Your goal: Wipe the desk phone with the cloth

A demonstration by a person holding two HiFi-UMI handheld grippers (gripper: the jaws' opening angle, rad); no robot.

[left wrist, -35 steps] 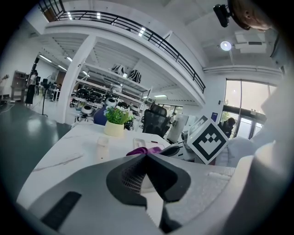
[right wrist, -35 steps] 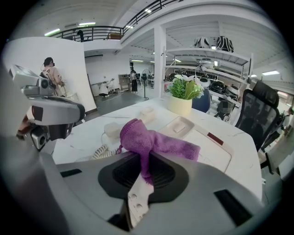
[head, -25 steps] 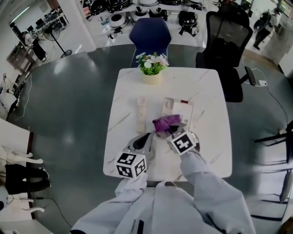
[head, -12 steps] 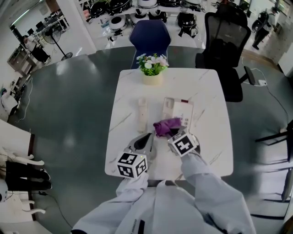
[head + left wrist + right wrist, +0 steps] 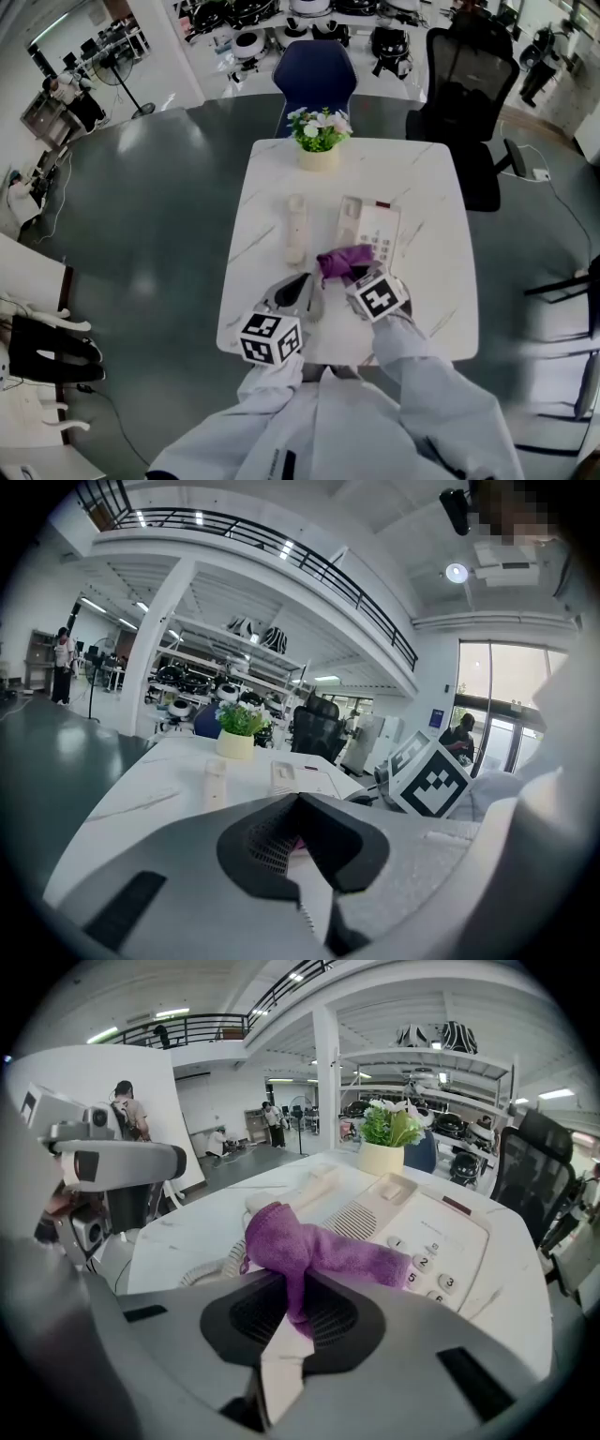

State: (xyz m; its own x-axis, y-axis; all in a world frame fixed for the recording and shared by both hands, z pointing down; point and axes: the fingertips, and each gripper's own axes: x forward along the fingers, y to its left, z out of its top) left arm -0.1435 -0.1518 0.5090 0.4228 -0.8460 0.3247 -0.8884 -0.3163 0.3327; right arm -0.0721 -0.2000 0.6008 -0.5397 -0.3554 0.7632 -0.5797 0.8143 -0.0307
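Observation:
A white desk phone base [image 5: 375, 223] [image 5: 427, 1218] lies on the marble table [image 5: 427, 187]. Its handset [image 5: 296, 230] [image 5: 314, 1178] lies off the cradle to the left. My right gripper [image 5: 352, 273] [image 5: 298, 1283] is shut on a purple cloth [image 5: 341, 262] [image 5: 314, 1246]. The cloth drapes over the phone's near left corner beside the number keys. My left gripper [image 5: 303, 284] [image 5: 300, 801] hovers over the table near the front edge, left of the cloth. It is shut with nothing in it.
A potted plant [image 5: 320, 139] [image 5: 388, 1138] [image 5: 237, 731] stands at the table's far edge. The phone's coiled cord [image 5: 208, 1271] lies near the cloth. A blue chair [image 5: 314, 75] and a black office chair [image 5: 469, 84] stand beyond the table.
My right gripper has drawn the purple cloth a little toward me across the phone's near part. The left gripper has stayed where it was.

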